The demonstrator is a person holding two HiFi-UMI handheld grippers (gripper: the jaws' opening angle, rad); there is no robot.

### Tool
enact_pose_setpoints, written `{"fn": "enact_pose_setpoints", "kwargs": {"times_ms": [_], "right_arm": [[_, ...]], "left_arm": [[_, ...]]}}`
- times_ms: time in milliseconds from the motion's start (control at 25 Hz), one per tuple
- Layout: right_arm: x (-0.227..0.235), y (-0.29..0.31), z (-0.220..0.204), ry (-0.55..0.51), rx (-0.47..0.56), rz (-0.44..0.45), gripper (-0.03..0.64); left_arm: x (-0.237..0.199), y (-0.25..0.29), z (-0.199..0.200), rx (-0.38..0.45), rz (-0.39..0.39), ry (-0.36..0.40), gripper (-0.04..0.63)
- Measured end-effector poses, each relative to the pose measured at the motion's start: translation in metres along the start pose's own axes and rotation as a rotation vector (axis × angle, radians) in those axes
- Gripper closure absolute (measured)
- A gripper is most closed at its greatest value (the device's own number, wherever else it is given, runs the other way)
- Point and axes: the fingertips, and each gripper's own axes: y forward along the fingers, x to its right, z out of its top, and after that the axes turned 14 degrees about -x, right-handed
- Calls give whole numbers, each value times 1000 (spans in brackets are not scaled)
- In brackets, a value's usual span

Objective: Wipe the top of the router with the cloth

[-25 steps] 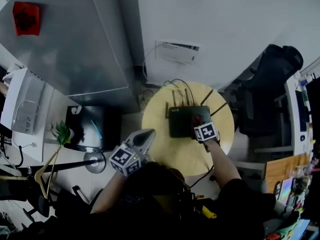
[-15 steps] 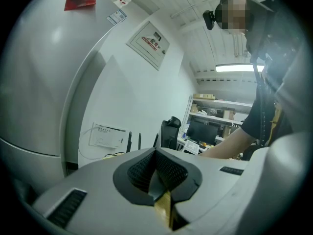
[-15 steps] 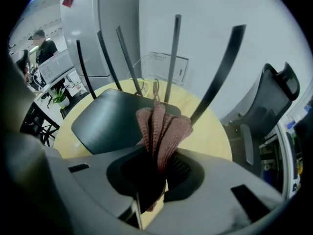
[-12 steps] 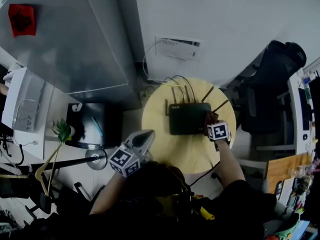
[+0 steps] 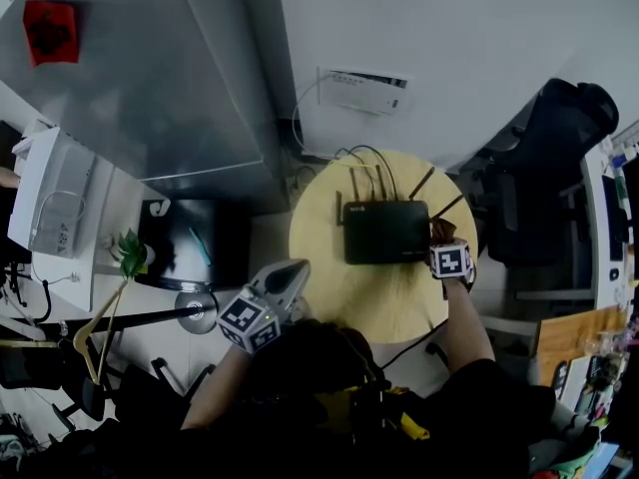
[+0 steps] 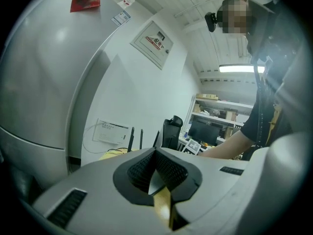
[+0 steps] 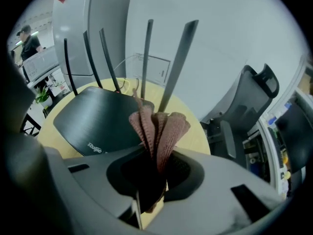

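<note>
A flat black router (image 5: 385,232) with several thin antennas lies on the small round wooden table (image 5: 329,267). In the right gripper view the router (image 7: 100,120) sits left of the jaws, antennas rising behind. My right gripper (image 5: 441,236) is off the router's right edge, shut on a bunched reddish-brown cloth (image 7: 159,129) that sticks up between its jaws. The cloth (image 5: 440,230) shows just beyond the marker cube. My left gripper (image 5: 285,280) hovers off the table's left edge, jaws shut with nothing between them (image 6: 157,180).
A grey refrigerator (image 5: 140,78) stands at the left, a white wall box (image 5: 365,90) with cables behind the table. A black office chair (image 5: 539,158) is at the right. A dark bin (image 5: 190,242) and a lamp base (image 5: 198,312) sit on the floor left.
My right gripper has slid to the right with the cloth, from on top of the router's right part to just past its right edge. The left gripper has stayed put.
</note>
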Motion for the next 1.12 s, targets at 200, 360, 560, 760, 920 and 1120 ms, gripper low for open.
{"fn": "enact_pose_setpoints", "kwargs": {"times_ms": [200, 360, 560, 760, 920, 1120], "right_arm": [[7, -11, -16, -29, -10, -22, 551], [-19, -28, -5, -245, 95, -17, 551], [-85, -65, 48, -552, 257, 39, 551], [-137, -67, 89, -858, 246, -67, 551], [-172, -58, 113, -1050, 247, -127, 551], [-201, -59, 136, -1179, 265, -196, 551]], "left_arm": [[-2, -3, 0, 12, 6, -16, 598], [-1, -1, -1, 7, -4, -15, 598], [-1, -4, 7, 38, 1, -32, 598], [-7, -10, 15, 55, 50, 19, 598], [-13, -20, 37, 105, 89, 35, 598], [-8, -35, 41, 154, 128, 18, 598]]}}
